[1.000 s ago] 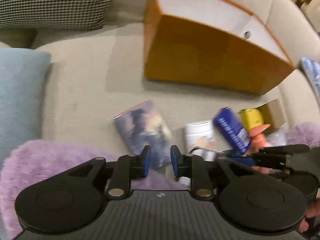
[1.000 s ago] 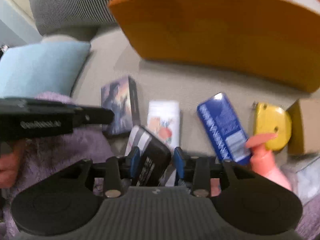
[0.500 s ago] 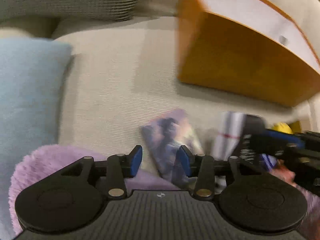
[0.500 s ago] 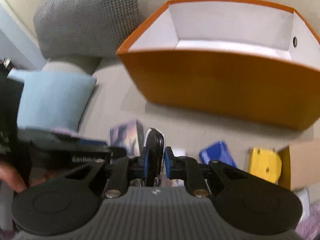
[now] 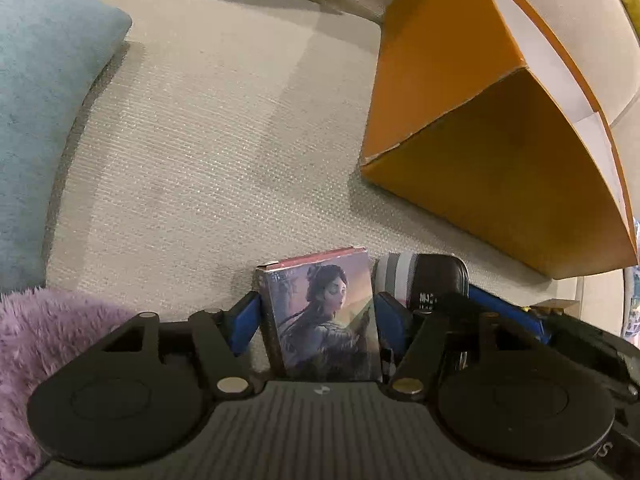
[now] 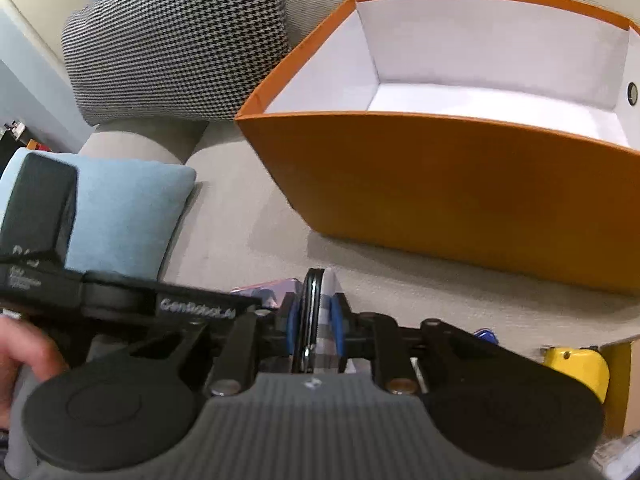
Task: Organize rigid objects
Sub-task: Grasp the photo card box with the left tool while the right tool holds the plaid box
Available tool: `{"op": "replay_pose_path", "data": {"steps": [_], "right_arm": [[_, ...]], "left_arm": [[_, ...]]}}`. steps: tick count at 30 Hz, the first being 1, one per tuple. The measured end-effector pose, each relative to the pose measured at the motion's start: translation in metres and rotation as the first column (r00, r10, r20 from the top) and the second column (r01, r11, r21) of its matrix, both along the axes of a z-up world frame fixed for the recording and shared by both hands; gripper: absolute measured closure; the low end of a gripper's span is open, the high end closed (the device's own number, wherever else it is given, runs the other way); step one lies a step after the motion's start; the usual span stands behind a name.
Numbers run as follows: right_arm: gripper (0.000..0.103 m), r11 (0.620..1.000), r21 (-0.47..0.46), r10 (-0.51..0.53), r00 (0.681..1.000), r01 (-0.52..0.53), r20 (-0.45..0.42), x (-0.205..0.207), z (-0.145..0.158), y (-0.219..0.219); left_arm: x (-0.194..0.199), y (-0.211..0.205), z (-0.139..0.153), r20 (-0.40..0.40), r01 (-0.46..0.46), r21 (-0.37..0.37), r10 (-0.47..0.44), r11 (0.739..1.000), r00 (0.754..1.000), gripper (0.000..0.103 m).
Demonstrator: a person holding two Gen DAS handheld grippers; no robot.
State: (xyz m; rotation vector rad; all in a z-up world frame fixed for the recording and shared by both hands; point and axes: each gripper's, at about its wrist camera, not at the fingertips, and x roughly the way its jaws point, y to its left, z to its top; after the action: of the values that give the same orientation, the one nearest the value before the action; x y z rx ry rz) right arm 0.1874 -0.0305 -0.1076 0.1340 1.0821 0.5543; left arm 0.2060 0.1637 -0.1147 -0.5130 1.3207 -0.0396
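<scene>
My left gripper (image 5: 316, 314) is shut on a small illustrated box (image 5: 324, 316) showing a woman's face, held upright above the sofa seat. My right gripper (image 6: 313, 320) is shut on a flat black-and-grey striped case (image 6: 316, 312), held on edge. In the left wrist view that case (image 5: 424, 280) shows just right of the illustrated box. An open orange box (image 6: 460, 176) with a white inside stands ahead on the sofa; it also shows at the right of the left wrist view (image 5: 492, 120).
A light blue cushion (image 5: 44, 92) lies at the left, a houndstooth cushion (image 6: 176, 44) at the back. A purple fluffy throw (image 5: 44, 336) is at the near left. A yellow item (image 6: 576, 364) and a cardboard box (image 6: 624, 384) lie at the right.
Both grippers have lifted. The left one closed on the illustrated box and raised it off the seat. The right one carried the striped case up toward the orange box.
</scene>
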Motion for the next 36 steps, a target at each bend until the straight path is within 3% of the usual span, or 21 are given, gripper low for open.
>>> {"op": "replay_pose_path", "data": {"steps": [3,4,5,7,9,13,25,31,33,36], "right_arm": [[0.078,1.000,0.011,-0.005,0.999,0.005,-0.045,-0.004,-0.002,-0.003],[0.070,1.000,0.016,-0.001,0.998,0.002,-0.059,-0.007,-0.002,-0.005],[0.068,1.000,0.013,0.001,0.998,-0.001,-0.059,-0.010,-0.003,-0.005],[0.069,1.000,-0.016,0.018,0.999,-0.018,-0.043,-0.016,-0.003,-0.002],[0.082,0.999,-0.048,0.023,0.999,-0.025,-0.034,-0.017,-0.005,0.002],[0.083,0.999,-0.047,0.003,0.999,-0.005,-0.050,-0.014,-0.009,-0.003],[0.083,0.999,-0.024,-0.033,0.995,0.031,-0.090,0.000,-0.023,-0.001],[0.083,0.999,-0.002,-0.041,0.993,0.041,-0.108,0.003,-0.026,-0.008],[0.083,0.999,0.003,-0.037,0.994,0.037,-0.107,0.003,-0.026,-0.008],[0.083,1.000,-0.002,-0.031,0.995,0.031,-0.099,0.002,-0.026,-0.009]], "left_arm": [[-0.006,-0.002,0.005,0.029,-0.009,0.008,0.008,1.000,1.000,0.033],[-0.009,-0.002,0.008,0.041,-0.011,0.015,0.010,1.000,0.999,0.033],[-0.012,-0.003,0.010,0.047,-0.015,0.021,0.014,1.000,0.999,0.033],[-0.011,-0.007,0.011,0.054,-0.013,0.041,0.011,0.999,0.998,0.033],[-0.022,-0.009,0.019,0.059,-0.004,0.060,0.001,0.998,0.998,0.034],[-0.029,-0.010,0.030,0.096,-0.014,-0.009,0.014,1.000,0.995,0.033],[-0.051,-0.017,0.055,0.180,0.011,-0.020,-0.007,1.000,0.984,0.046],[-0.058,-0.024,0.055,0.242,0.079,0.021,-0.082,0.997,0.967,0.047],[-0.055,-0.028,0.048,0.228,0.096,0.074,-0.110,0.993,0.967,0.048],[-0.047,-0.027,0.038,0.202,0.096,0.081,-0.110,0.992,0.973,0.049]]}}
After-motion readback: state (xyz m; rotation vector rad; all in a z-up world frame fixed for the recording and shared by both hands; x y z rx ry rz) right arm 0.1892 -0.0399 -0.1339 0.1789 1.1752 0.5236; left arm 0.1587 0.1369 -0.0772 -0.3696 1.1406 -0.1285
